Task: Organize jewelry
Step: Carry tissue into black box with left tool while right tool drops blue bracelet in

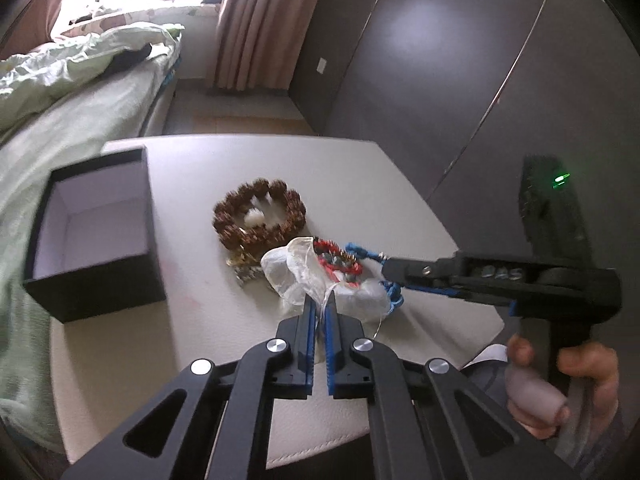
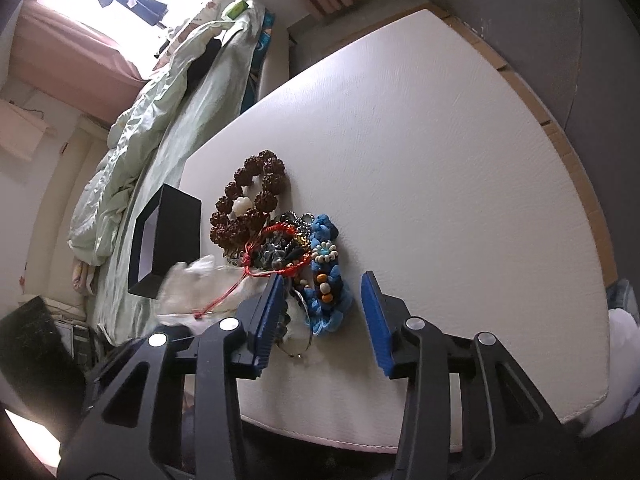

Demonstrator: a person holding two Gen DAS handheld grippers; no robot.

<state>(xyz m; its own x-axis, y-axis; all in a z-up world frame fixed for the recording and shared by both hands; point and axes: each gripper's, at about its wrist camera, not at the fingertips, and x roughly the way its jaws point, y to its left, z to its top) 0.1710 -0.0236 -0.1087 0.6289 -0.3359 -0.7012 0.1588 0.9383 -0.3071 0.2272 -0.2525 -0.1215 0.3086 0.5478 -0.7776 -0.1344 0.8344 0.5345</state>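
Observation:
On the white table (image 1: 360,184) lies a heap of jewelry. My left gripper (image 1: 319,308) is shut on the edge of a sheer white pouch (image 1: 296,272), its string caught between the pads. Behind the pouch sit a red cord bracelet (image 1: 340,260) and a brown seed-bead bracelet (image 1: 260,212). My right gripper (image 2: 322,280) reaches in from the right, also seen from the side as the right gripper (image 1: 387,274). It stands open around a blue braided bracelet (image 2: 326,280); the right pad is clear of it. The pouch (image 2: 192,280) looks blurred in the right wrist view.
An open black box (image 1: 96,232) with a white inside stands at the table's left edge, also the box (image 2: 164,240). A bed with a green duvet (image 1: 60,100) runs along the left. Dark wardrobe doors (image 1: 440,60) stand behind. A person's hand (image 1: 580,380) grips the right handle.

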